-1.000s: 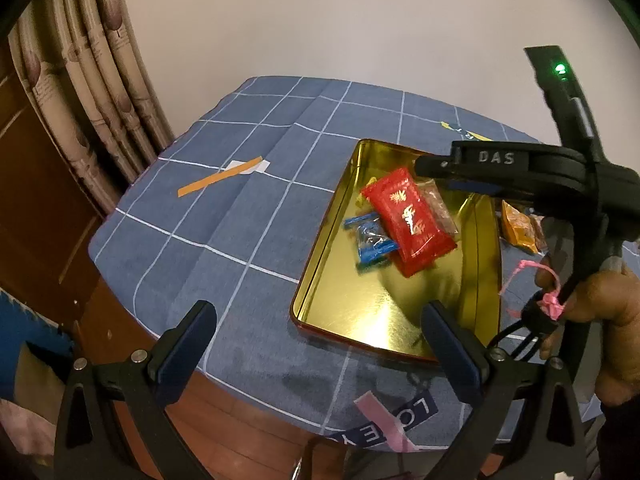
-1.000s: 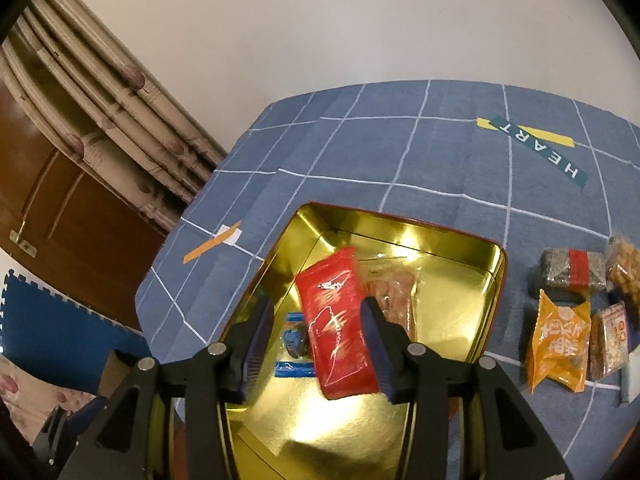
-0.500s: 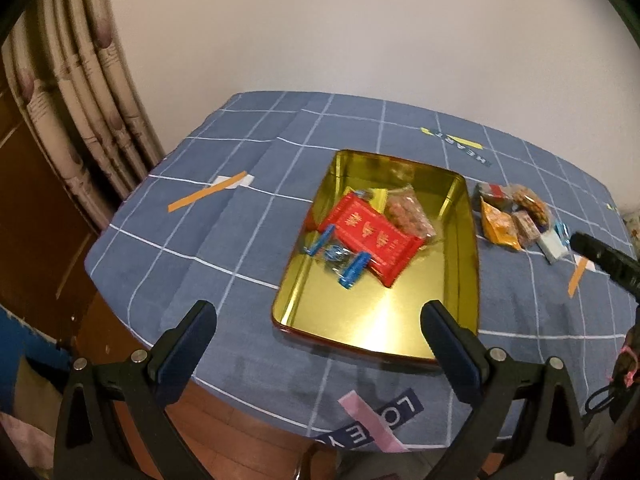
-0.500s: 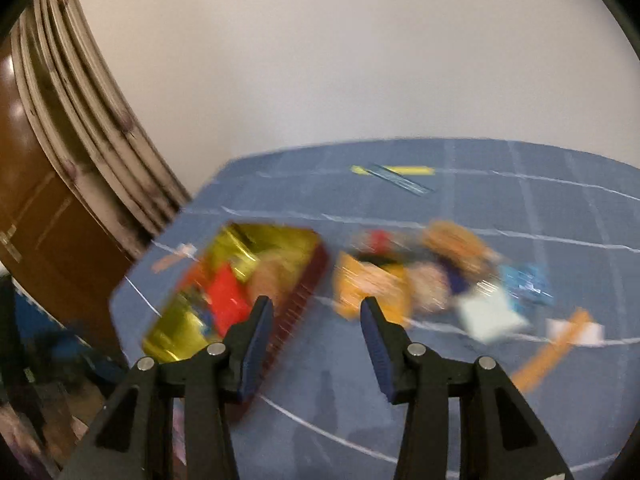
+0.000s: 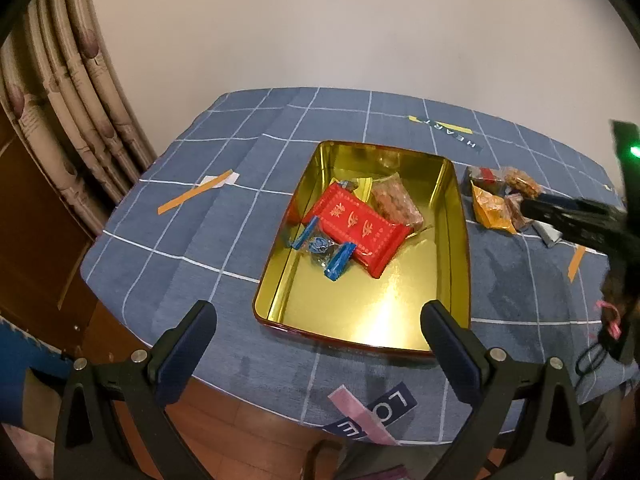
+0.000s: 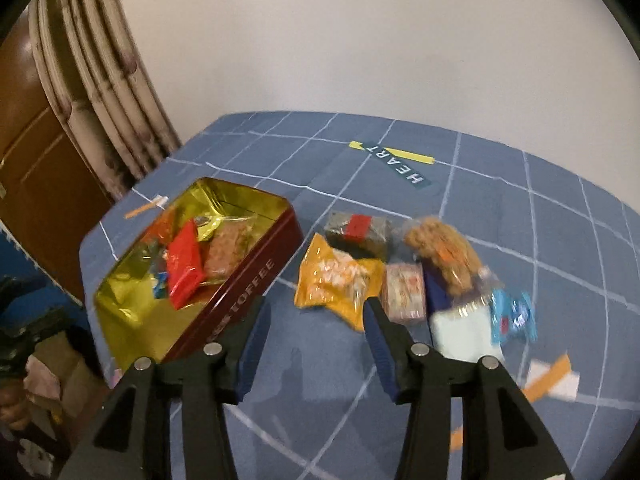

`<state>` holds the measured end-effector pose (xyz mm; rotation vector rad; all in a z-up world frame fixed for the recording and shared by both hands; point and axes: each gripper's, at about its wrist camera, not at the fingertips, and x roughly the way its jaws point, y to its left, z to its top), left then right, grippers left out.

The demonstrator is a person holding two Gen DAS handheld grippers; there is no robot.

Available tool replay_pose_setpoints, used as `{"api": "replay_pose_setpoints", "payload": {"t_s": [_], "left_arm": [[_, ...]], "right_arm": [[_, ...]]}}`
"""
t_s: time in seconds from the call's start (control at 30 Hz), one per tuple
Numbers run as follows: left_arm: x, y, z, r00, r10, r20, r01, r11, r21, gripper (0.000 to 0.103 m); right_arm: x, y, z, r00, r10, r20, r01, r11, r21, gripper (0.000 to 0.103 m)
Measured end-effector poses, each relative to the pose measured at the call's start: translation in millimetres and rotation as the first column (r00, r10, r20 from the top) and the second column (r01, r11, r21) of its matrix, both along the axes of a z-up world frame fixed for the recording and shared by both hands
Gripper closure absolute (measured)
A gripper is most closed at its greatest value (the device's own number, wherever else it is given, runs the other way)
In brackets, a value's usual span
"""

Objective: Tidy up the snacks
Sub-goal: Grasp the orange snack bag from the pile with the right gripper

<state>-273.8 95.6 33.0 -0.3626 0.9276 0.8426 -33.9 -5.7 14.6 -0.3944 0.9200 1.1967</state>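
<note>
The right gripper hangs over the blue checked tablecloth, pointed at the loose heap of snacks just beside the tin's long wall. Its jaws have just been opening, and nothing sits between them; they are spread only partway, I'd judge to suit a small packet. Straight ahead of its fingertips lies the crinkled yellow-orange snack pouch, the nearest piece to the tin and my guess for the coming pick. Past it, farther from the tin, sit a dark packet with a red band, a clear bag of brown biscuits, a small pink-printed packet, a pale white sachet and a blue wrapper.

The gold-lined rectangular tin with dark red sides is the collecting spot, and it already holds a flat red packet with gold characters, a blue-ended twist candy and a clear bag of brownish snacks, all crowded toward its far end. That leaves the near half free for more.

The left gripper waits at the tin's near short edge, fingers wide apart, gripping nothing, seemingly kept clear while the other one fetches.
</note>
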Motion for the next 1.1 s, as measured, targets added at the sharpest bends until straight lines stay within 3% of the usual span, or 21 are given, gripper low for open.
{"api": "replay_pose_setpoints", "payload": {"t_s": [0.1, 0.23, 0.37, 0.43, 0.47, 0.53, 0.6, 0.8, 0.97, 1.1], "left_arm": [[2, 2, -4, 1.000, -0.002, -0.009, 0.001, 1.000, -0.015, 0.002], [3, 6, -9, 1.000, 0.000, -0.010, -0.001, 0.999, -0.052, 0.002], [7, 5, -11, 1.000, -0.005, -0.022, 0.003, 0.999, -0.051, 0.002], [10, 2, -13, 0.999, -0.012, -0.036, 0.010, 0.999, -0.039, 0.002], [11, 1, -13, 0.999, -0.015, -0.044, 0.014, 0.999, -0.032, 0.002], [14, -2, -15, 0.998, -0.021, -0.060, 0.020, 1.000, -0.017, 0.002], [16, -4, -16, 0.997, -0.028, -0.070, 0.028, 1.000, -0.003, 0.002], [16, -15, -8, 0.997, -0.057, -0.059, 0.060, 0.997, 0.055, 0.002], [22, -34, 3, 0.992, -0.121, -0.045, 0.125, 0.987, 0.097, 0.002], [34, -53, 11, 0.981, -0.187, -0.043, 0.191, 0.974, 0.120, 0.002]], "right_arm": [[-3, 27, -14, 0.995, 0.089, 0.046, -0.086, 0.994, -0.068, 0.040], [-3, 53, -30, 0.975, 0.176, 0.135, -0.152, 0.973, -0.171, 0.038], [5, 71, -48, 0.969, 0.211, 0.128, -0.176, 0.955, -0.237, 0.038], [9, 77, -55, 0.972, 0.228, 0.064, -0.207, 0.950, -0.236, 0.036], [8, 80, -55, 0.970, 0.237, 0.060, -0.217, 0.948, -0.232, 0.037], [5, 83, -58, 0.966, 0.241, 0.098, -0.207, 0.941, -0.268, 0.051], [5, 80, -55, 0.968, 0.235, 0.085, -0.206, 0.943, -0.261, 0.058], [-17, 2, -26, 0.983, 0.158, 0.098, -0.146, 0.982, -0.121, 0.060], [-2, -103, -7, 0.996, -0.068, 0.065, 0.070, 0.997, -0.016, 0.060], [36, -185, 0, 0.959, -0.274, 0.068, 0.274, 0.962, 0.017, 0.060]]}}
